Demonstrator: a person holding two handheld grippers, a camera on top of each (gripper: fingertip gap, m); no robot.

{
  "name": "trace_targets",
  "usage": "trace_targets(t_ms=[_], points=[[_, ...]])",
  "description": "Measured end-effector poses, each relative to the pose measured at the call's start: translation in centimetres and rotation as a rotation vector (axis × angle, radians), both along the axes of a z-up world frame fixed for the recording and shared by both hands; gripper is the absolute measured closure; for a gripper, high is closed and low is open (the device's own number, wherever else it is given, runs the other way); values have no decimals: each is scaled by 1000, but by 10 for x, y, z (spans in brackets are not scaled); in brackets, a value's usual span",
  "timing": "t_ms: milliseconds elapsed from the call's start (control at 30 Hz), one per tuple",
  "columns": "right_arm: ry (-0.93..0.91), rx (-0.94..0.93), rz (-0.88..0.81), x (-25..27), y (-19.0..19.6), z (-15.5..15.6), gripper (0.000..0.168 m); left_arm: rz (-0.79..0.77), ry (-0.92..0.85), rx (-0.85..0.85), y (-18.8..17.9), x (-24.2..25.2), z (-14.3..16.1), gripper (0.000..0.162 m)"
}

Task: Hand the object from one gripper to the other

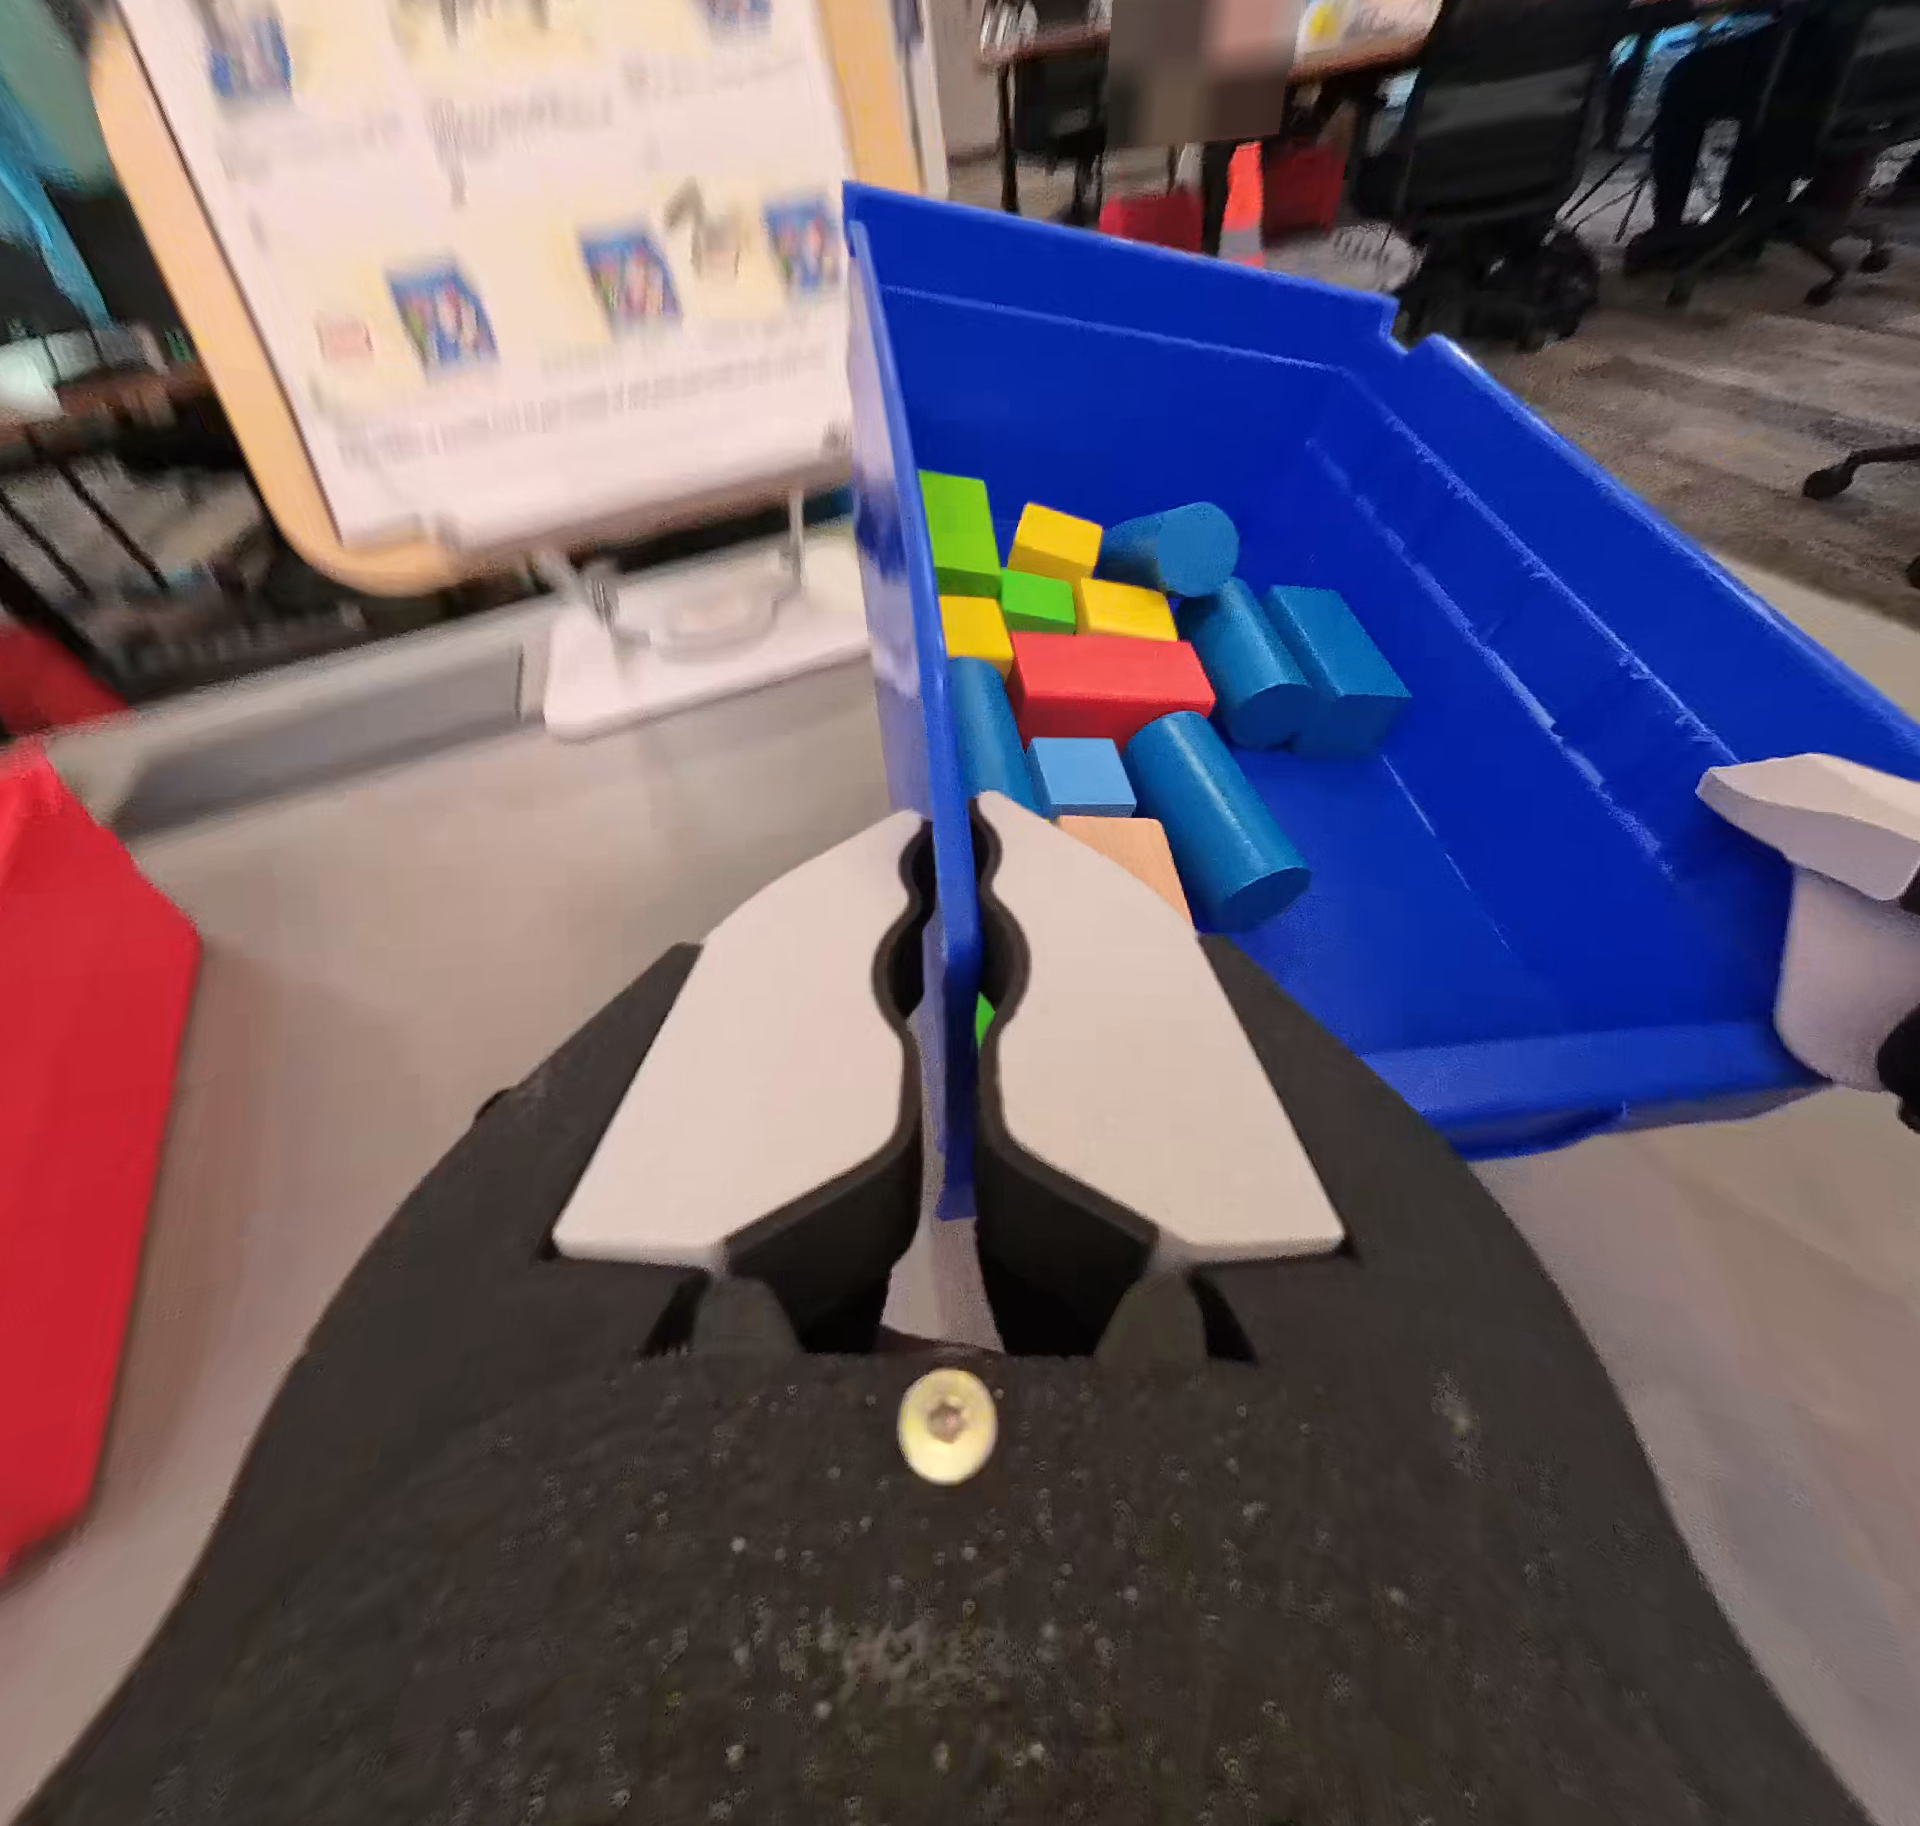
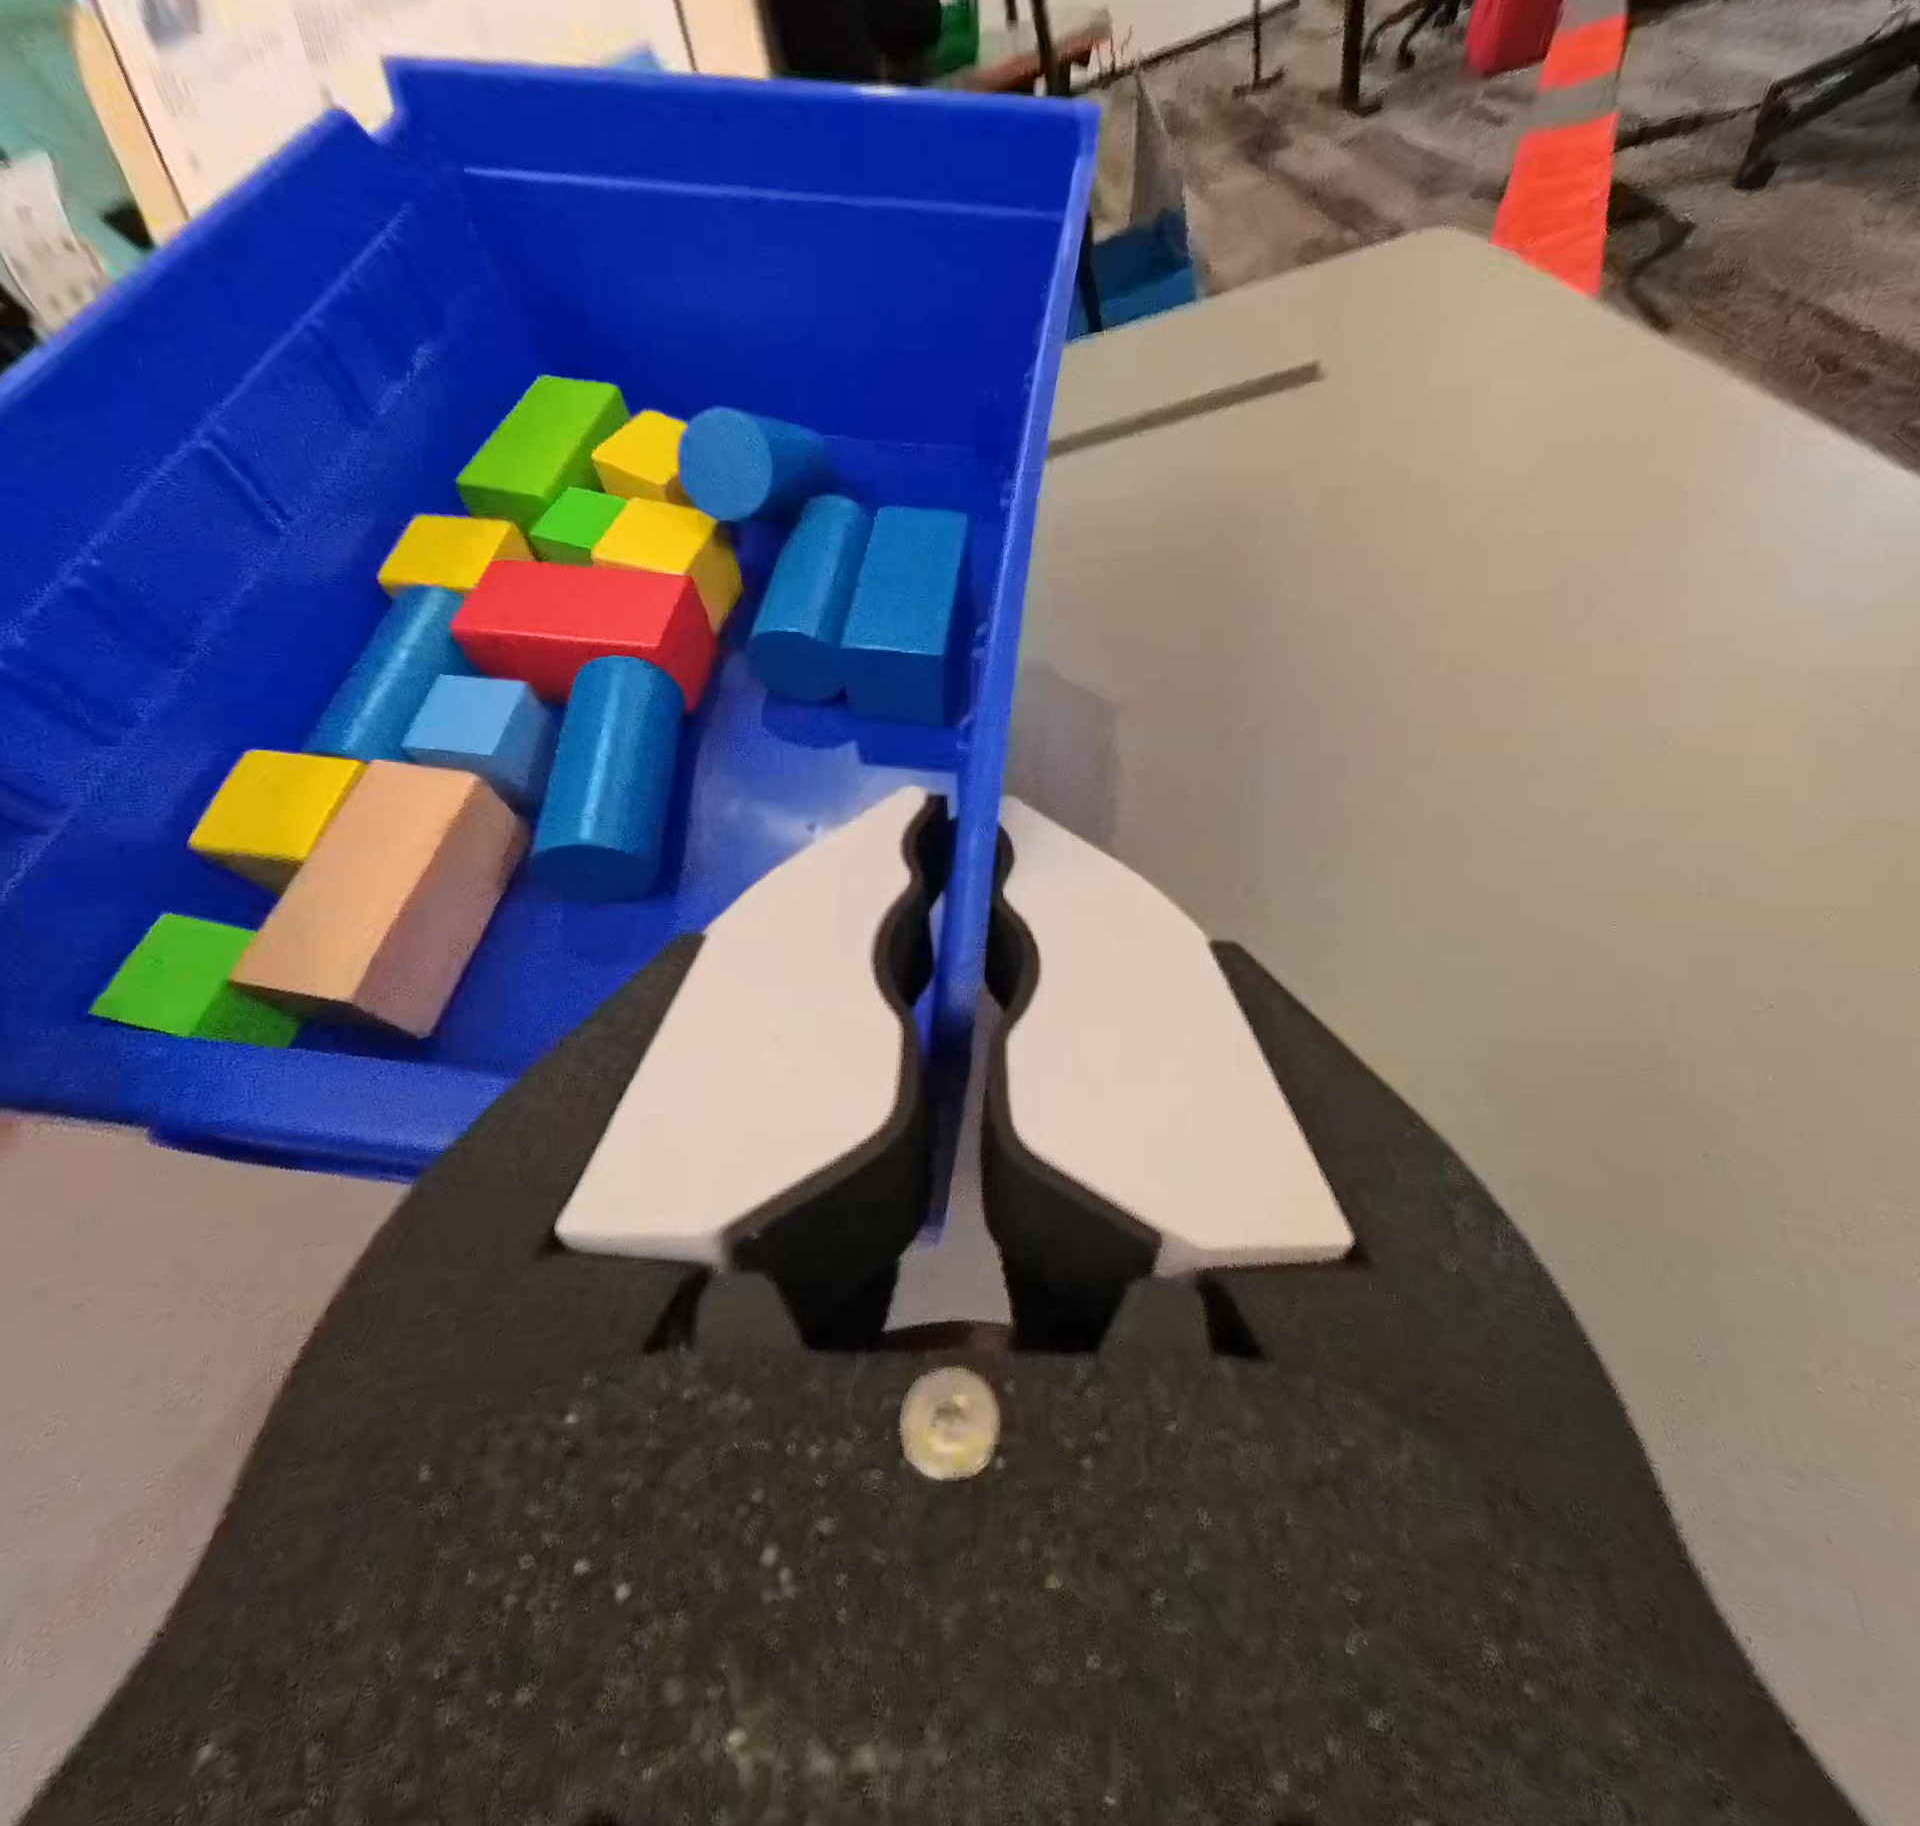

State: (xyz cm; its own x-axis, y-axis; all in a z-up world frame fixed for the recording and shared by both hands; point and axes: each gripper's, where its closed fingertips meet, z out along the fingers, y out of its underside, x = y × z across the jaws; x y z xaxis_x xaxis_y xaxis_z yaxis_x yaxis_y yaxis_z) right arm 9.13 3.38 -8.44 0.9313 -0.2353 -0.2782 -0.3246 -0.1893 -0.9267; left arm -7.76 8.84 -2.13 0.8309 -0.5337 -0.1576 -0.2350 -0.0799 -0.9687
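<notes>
A blue plastic bin [image 1: 1507,841] holds several coloured wooden blocks [image 1: 1107,680]. My left gripper [image 1: 951,826] is shut on the bin's left side wall. My right gripper [image 2: 966,810] is shut on the bin's right side wall [image 2: 1023,488]. Both grippers hold the bin at once, and it looks lifted and tilted above the table. In the left wrist view the right gripper's grey fingers [image 1: 1829,820] show at the bin's far wall. The blocks [image 2: 582,623] lie loose on the bin floor in the right wrist view.
A grey table [image 2: 1507,737] lies under the bin. A red bin [image 1: 73,1101] stands at the left. A white printed board [image 1: 499,197] on a clear stand is behind the bin. An orange cone [image 2: 1569,93] and office chairs stand beyond the table.
</notes>
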Motion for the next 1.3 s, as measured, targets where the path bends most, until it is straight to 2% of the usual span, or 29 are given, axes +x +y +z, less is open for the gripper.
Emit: trace_targets(t_ms=[67,100,200,333,400,500,567,667,767,900,933,1033,1133,1200,1300], points=[[11,97,-40,12,-10,19,163,-28,15,126,-10,13,28,158],[6,123,-43,12,-12,27,163,-22,0,130,-10,10,32,158],[-78,101,-10,-8,-8,42,163,-4,-103,-8,3,-19,9,158],[-233,23,68,-46,7,29,163,65,-231,-85,8,-58,-33,159],[-270,39,78,-47,6,31,163,72,-273,-68,3,-58,-37,159],[-225,93,41,-25,-1,41,163,57,-258,-16,-6,-36,-26,158],[-226,92,32,-14,-5,42,163,47,-240,-51,-5,-27,-28,158],[-206,4,46,-15,-2,27,163,52,-193,-170,2,-29,-48,158],[-162,-182,108,-22,3,9,163,74,-120,-334,3,-37,-59,158],[-204,-517,162,-25,23,10,163,71,10,-517,24,-40,-48,159],[-209,-540,162,-25,34,17,163,82,15,-539,34,-41,-44,159],[-218,-482,153,-29,58,42,163,111,-43,-506,46,-46,-29,159],[-271,-395,137,-36,41,61,163,90,-59,-446,24,-54,-28,158],[-265,-359,142,-43,21,59,163,78,-71,-438,5,-59,-37,159],[-237,-344,140,-45,12,38,163,83,-84,-403,-2,-61,-50,160]])
